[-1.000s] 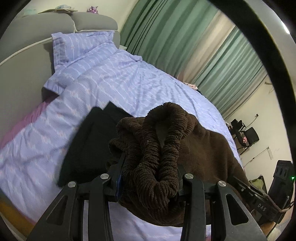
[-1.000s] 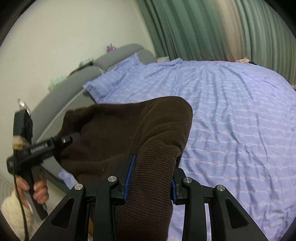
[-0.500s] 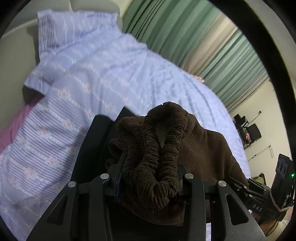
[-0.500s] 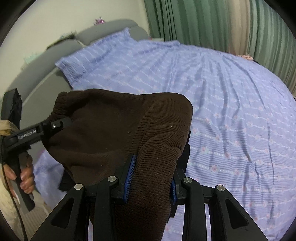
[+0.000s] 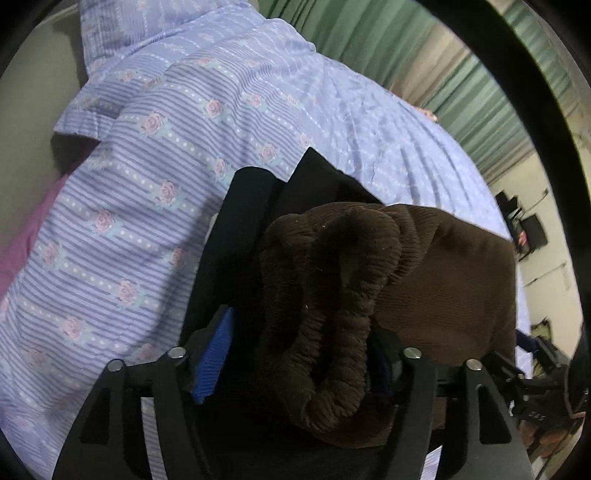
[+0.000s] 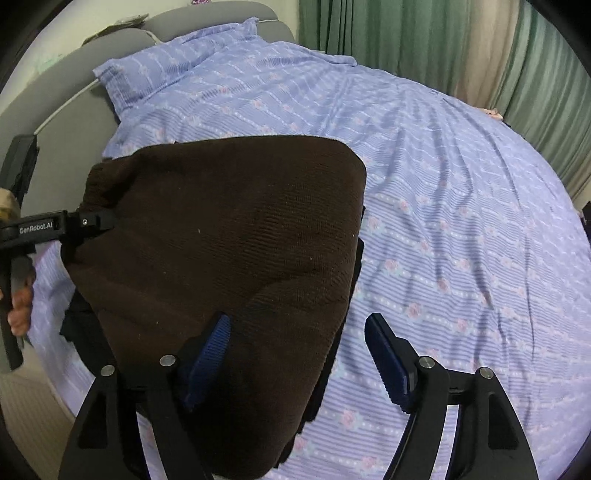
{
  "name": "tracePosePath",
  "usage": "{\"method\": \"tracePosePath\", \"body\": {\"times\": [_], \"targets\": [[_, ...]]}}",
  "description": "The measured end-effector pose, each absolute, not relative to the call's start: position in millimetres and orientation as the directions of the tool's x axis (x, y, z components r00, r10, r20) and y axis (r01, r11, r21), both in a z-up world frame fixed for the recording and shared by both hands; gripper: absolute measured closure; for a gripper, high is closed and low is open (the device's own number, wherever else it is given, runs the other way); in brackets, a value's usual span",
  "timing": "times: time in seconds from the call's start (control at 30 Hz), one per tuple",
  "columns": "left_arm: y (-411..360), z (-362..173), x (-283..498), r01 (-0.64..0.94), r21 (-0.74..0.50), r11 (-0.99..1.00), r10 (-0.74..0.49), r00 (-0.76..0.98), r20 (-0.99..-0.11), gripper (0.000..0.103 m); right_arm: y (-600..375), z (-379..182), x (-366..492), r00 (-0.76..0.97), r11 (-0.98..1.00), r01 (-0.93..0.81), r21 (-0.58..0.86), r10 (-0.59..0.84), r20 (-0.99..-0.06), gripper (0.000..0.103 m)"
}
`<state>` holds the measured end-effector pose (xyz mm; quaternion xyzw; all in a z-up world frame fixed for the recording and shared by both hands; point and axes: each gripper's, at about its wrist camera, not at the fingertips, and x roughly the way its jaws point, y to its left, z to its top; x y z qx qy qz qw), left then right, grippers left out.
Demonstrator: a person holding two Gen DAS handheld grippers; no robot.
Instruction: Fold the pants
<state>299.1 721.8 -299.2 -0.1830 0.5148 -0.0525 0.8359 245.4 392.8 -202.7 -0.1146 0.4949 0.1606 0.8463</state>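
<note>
Pants (image 6: pixel 221 258), brown and ribbed, lie folded on a dark garment (image 5: pixel 251 229) on the bed (image 6: pixel 443 221), and I read that as stacking: the folded piece goes on the one beneath it. My right gripper (image 6: pixel 299 354) has its jaws spread wide, with one blue pad against the near edge of the cloth and the other over bare sheet, so it grips nothing. My left gripper (image 5: pixel 295 354) is harder to judge: the bunched waistband sits between its fingers, but a gap shows beside the left blue pad (image 5: pixel 216 354), and I cannot tell whether it clamps. I judge the fold nearly finished, with only the release left. The bedspread is lilac with stripes and small roses; a matching pillow (image 6: pixel 166 70) leans on a grey headboard (image 6: pixel 66 122), and green curtains (image 6: pixel 388 33) hang behind.
</note>
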Motion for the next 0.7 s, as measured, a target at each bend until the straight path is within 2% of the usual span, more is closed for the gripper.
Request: {"method": "tracePosePath", "body": {"times": [0.07, 0.23, 0.5, 0.7], "targets": [[722, -298, 299, -0.105, -0.341, 0.934, -0.259, 0.459, -0.850, 0.029, 394, -202, 239, 0.465, 0.922, -0.385, -0.047, 0.150, -0.872, 0.027], [719, -280, 287, -0.123, -0.291, 0.949, -0.202, 0.470, -0.859, 0.027, 392, -193, 226, 0.466, 0.917, -0.396, -0.055, 0.149, -0.872, 0.027], [693, -219, 254, -0.061, -0.180, 0.982, -0.120, 0.532, -0.838, 0.021, 374, -145, 193, 0.549, 0.911, -0.407, -0.062, 0.190, -0.814, 0.027], [641, -152, 204, -0.032, -0.033, 0.999, -0.005, 0.633, -0.774, 0.013, 346, -93, 163, 0.622, 0.924, -0.380, -0.035, 0.227, -0.749, 0.016]]}}
